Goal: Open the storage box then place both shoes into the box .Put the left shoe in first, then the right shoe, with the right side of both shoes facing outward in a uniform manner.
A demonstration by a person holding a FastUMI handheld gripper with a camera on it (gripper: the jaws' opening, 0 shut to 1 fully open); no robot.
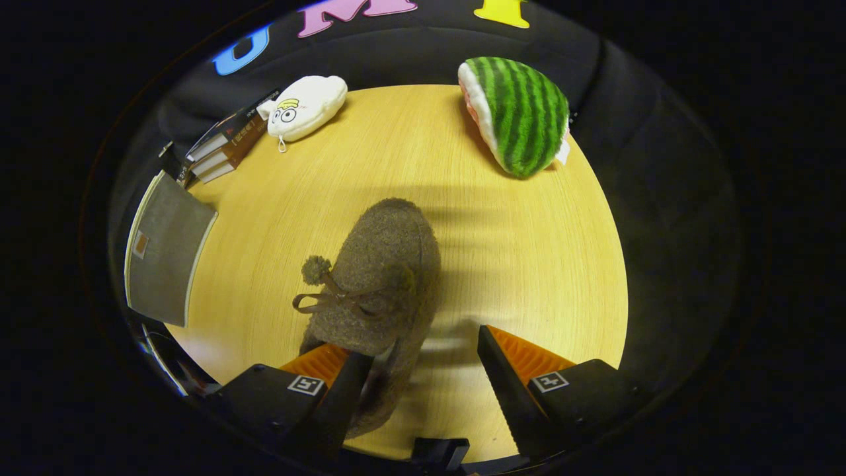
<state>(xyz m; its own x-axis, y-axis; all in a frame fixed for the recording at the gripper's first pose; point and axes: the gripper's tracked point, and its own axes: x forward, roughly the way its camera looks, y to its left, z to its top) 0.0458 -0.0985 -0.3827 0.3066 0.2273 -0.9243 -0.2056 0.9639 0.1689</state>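
Observation:
A brown fuzzy shoe [380, 271] with a pom-pom and a bow lies on the round wooden table [522, 264], toe pointing away from me. Its heel end reaches back between my fingers and rests against the left finger [330, 370]. The right finger [522, 360] stands apart from it, with bare table between. My gripper [423, 344] is open wide. A grey storage box [165, 251] stands at the table's left edge, left of the shoe, with its flat grey face showing.
Beyond the box, a stack of books [221, 145] and a white plush pouch [307, 106] lie at the table's far left. A watermelon plush [522, 112] sits at the far right. Bare wood stretches to the right of the shoe.

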